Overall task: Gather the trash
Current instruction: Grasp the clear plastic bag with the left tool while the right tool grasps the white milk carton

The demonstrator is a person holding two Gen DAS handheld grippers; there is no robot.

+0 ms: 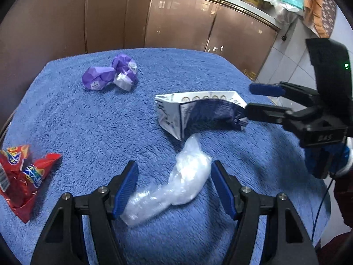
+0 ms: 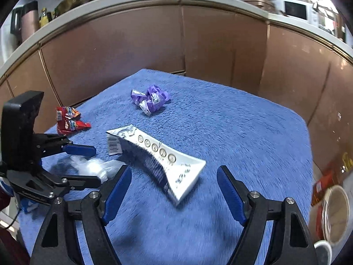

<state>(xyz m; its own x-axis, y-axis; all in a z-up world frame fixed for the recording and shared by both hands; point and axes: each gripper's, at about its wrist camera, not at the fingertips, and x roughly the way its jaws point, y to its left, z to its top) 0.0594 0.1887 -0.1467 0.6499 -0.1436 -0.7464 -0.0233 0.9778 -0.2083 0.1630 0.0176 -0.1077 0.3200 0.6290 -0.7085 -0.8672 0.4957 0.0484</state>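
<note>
On the blue-towelled bench [image 1: 88,121], clear wrap [image 1: 176,183] is straddled by spread left fingers [image 1: 174,187]; carton [image 2: 163,163] is flanked by spread right fingers [image 2: 174,190]. Thin wrap could be missed if closed too high.

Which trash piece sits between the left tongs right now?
The crumpled clear plastic wrap, lying between the open left tongs; the red snack bag, purple wrappers and flattened white carton lie farther off.
</note>
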